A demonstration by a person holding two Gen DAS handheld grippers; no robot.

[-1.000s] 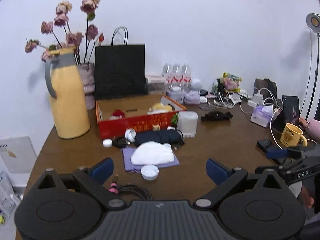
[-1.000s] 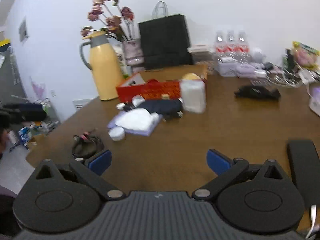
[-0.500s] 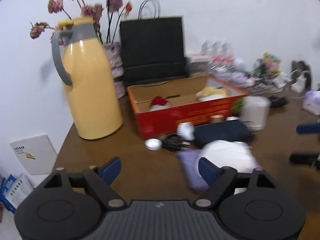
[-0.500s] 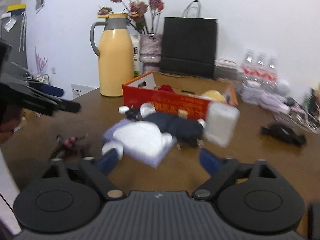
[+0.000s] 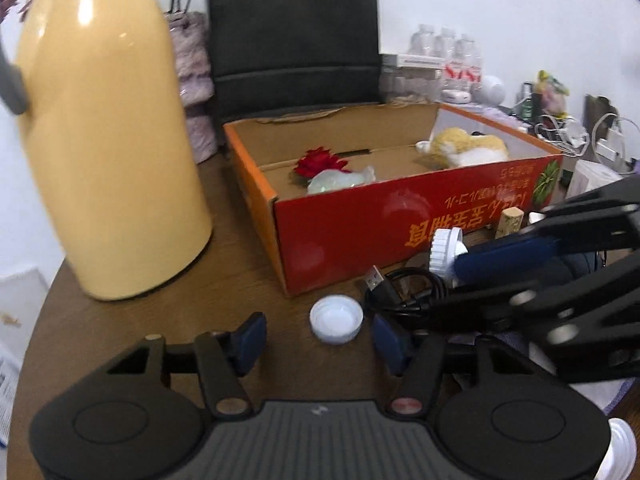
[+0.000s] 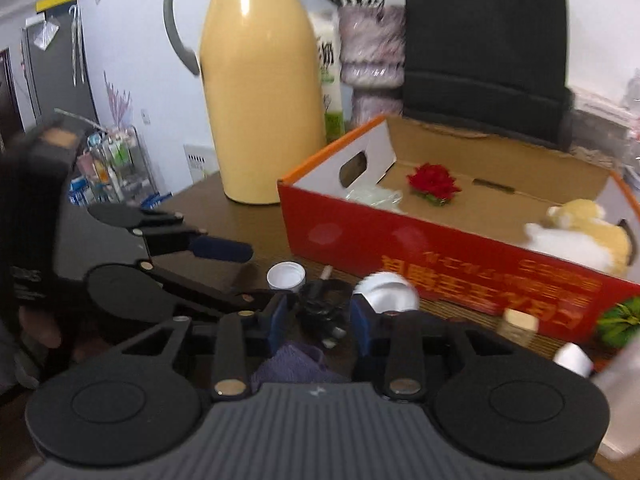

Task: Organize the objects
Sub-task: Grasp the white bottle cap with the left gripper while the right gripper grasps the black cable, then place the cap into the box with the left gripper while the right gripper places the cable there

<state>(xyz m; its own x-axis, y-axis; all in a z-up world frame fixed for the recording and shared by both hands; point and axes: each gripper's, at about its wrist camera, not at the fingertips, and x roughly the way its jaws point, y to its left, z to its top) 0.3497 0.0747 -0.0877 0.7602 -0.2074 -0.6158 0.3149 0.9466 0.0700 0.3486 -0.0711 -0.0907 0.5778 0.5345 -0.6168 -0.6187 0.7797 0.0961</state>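
A red cardboard box [image 5: 352,232] holds a red flower [image 5: 318,162], a pale green item and a yellow plush toy [image 5: 466,150]. In front of it lie a white cap [image 5: 336,319], a coiled black USB cable [image 5: 404,292] and a white round lid [image 5: 444,250]. My left gripper [image 5: 316,338] is open, its fingers on either side of the white cap, just short of it. My right gripper [image 6: 318,316] is open around the black cable [image 6: 320,308], over a purple cloth [image 6: 292,364]. The box [image 6: 440,248] also shows in the right wrist view.
A tall yellow thermos [image 5: 108,132] stands left of the box, with a black paper bag [image 5: 294,32] and a vase behind. Water bottles [image 5: 444,60] and chargers crowd the back right. The right gripper's arm [image 5: 560,292] crosses close on my left gripper's right.
Both grippers have moved forward and down toward the small items in front of the box. The right gripper has narrowed around the black cable; the left now frames the white cap.
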